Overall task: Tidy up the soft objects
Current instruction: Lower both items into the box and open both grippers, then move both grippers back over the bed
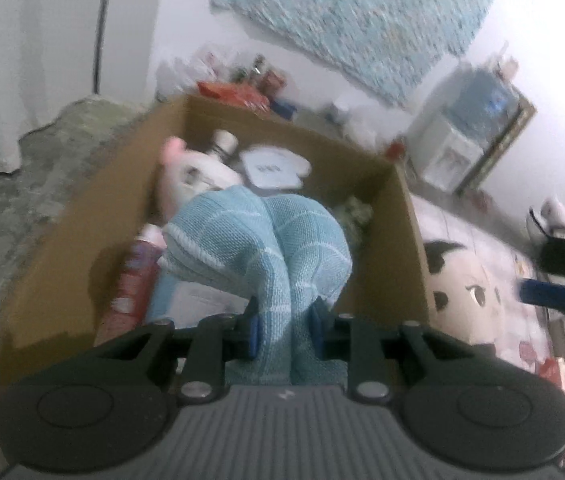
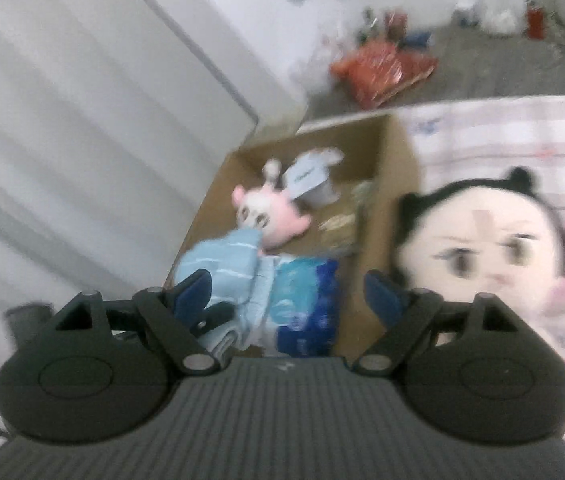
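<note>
My left gripper (image 1: 285, 330) is shut on a light blue knitted cloth (image 1: 266, 240) and holds it over the open cardboard box (image 1: 406, 248). In the box lie a pink and white plush toy (image 1: 190, 168), a white and blue item (image 1: 272, 166) and a red packet (image 1: 130, 284). My right gripper (image 2: 288, 292) is open and empty, above the near end of the box (image 2: 390, 152). The blue cloth (image 2: 226, 264) and the pink plush (image 2: 268, 210) show in the box. A plush doll with black hair (image 2: 482, 244) lies right of the box, also seen in the left wrist view (image 1: 462, 284).
The box stands on a bed with a pink checked cover (image 2: 522, 132). A white curtain (image 2: 62, 120) hangs on the left. A red snack bag (image 2: 382, 68) and bottles sit on the grey floor beyond. A water dispenser (image 1: 466, 136) stands by the wall.
</note>
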Available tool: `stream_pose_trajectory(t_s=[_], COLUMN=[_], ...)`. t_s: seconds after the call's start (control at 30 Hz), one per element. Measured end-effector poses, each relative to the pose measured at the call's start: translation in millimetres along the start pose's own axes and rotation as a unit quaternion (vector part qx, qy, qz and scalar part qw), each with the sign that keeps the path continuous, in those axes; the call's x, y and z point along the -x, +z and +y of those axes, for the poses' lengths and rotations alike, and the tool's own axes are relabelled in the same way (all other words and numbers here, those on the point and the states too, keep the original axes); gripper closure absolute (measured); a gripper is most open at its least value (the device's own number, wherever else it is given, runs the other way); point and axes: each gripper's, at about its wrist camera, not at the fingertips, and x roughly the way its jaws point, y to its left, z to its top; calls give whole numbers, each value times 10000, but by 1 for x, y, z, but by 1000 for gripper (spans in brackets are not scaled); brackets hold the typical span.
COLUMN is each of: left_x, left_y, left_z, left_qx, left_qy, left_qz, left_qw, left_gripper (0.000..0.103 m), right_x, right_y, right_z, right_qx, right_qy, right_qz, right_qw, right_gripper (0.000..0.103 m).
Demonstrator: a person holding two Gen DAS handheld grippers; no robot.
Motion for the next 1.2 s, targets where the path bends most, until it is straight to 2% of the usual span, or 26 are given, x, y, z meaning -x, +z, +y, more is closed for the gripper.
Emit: stream_pose_trajectory(t_s=[0.17, 0.3, 0.43, 0.5, 0.57, 0.73, 0.97, 1.07, 1.2], left_x=[-47, -82, -107, -115, -121, -117, -87, -89, -95], left_y=[5, 3, -5, -8, -9, -6, 7, 11, 9], left_z=[-38, -53, -66, -66, -65, -57, -45, -38, -40], left_qx=[-357, -121, -418, -445, -508, -345, 352, 772, 885], left_qy=[-61, -445, -73, -53, 29, -63, -684, -799, -784], left_qz=[491, 989, 1145, 1262, 1334, 1502, 1063, 1006, 1030], left_qw=[9981, 9940, 9925, 9910, 9898, 9880, 9913, 9887, 9876], left_gripper=[77, 75, 72, 68, 65, 41, 41, 41, 40], right_x=[50, 69, 80, 84, 87, 95, 113, 118, 130], right_y=[-30, -50, -65, -72, -79, -87, -98, -105, -115], right_z=[-61, -116, -156, -169, -177, -187, -184, -182, -182], right_qx=[-479, -1041, -1410, -1505, -1572, -1679, -1802, -1861, -1947], right_qy=[3, -66, -125, -129, -149, -149, -134, -131, -169], right_qz=[-423, -514, -624, -669, -690, -768, -903, -937, -1041], right_qw=[9980, 9932, 9880, 9863, 9850, 9827, 9794, 9780, 9752], right_gripper=[19, 19, 19, 19, 19, 19, 19, 19, 19])
